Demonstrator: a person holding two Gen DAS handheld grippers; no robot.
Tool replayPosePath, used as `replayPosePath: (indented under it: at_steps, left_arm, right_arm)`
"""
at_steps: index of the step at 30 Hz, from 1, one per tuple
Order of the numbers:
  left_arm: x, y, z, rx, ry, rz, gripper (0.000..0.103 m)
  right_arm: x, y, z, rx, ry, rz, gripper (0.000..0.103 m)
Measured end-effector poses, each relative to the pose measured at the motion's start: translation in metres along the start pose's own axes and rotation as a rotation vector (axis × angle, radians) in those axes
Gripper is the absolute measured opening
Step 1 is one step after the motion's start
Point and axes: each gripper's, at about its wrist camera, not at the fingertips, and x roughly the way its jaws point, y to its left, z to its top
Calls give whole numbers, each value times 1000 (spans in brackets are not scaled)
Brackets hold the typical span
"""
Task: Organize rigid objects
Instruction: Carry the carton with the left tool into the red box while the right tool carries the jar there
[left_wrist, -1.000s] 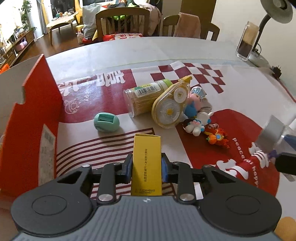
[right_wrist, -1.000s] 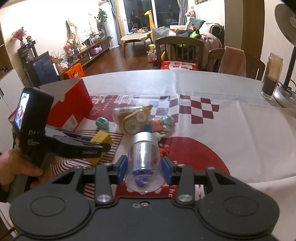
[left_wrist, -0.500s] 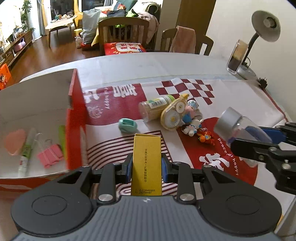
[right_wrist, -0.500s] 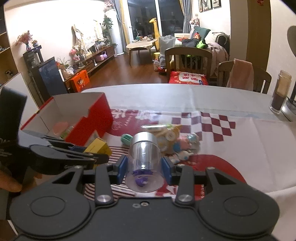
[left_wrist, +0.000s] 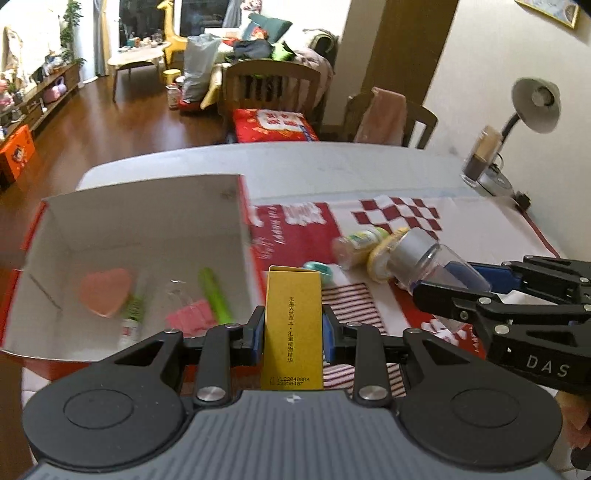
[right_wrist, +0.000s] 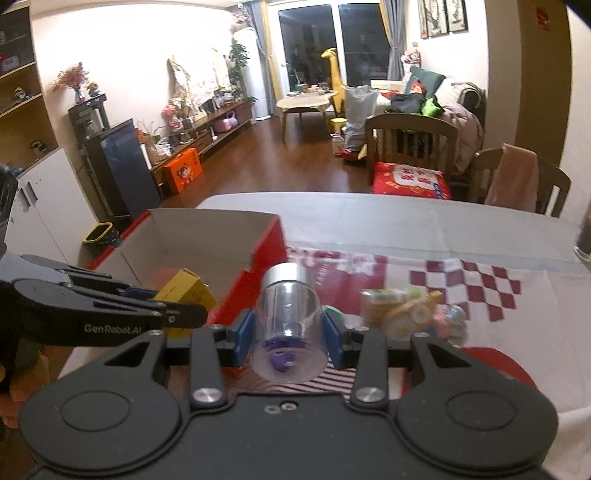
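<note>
Both your loads have risen off the cloth: left gripper (left_wrist: 291, 332) clamps the yellow carton (left_wrist: 293, 325) at centre, right gripper (right_wrist: 290, 332) the clear jar (right_wrist: 288, 325); the red box (left_wrist: 242, 221) now opens left, ready.

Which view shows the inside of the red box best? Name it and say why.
The left wrist view: it looks down into the red box, showing a pink heart, green pen and pink clips on its floor. The right wrist view shows mainly its walls; the left claw and yellow carton hide the floor.
</note>
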Motion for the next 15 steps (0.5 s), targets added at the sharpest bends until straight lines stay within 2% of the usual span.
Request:
replayPosePath:
  at_steps: [9,15]
  left_arm:
    - [-12,71,4,-43,-25,79,29]
    - [0,115,11,-52,-18,151,29]
  right_arm:
    - [39,50,22,-32,22,32,40]
    - [71,77,31,-68,53,29,40]
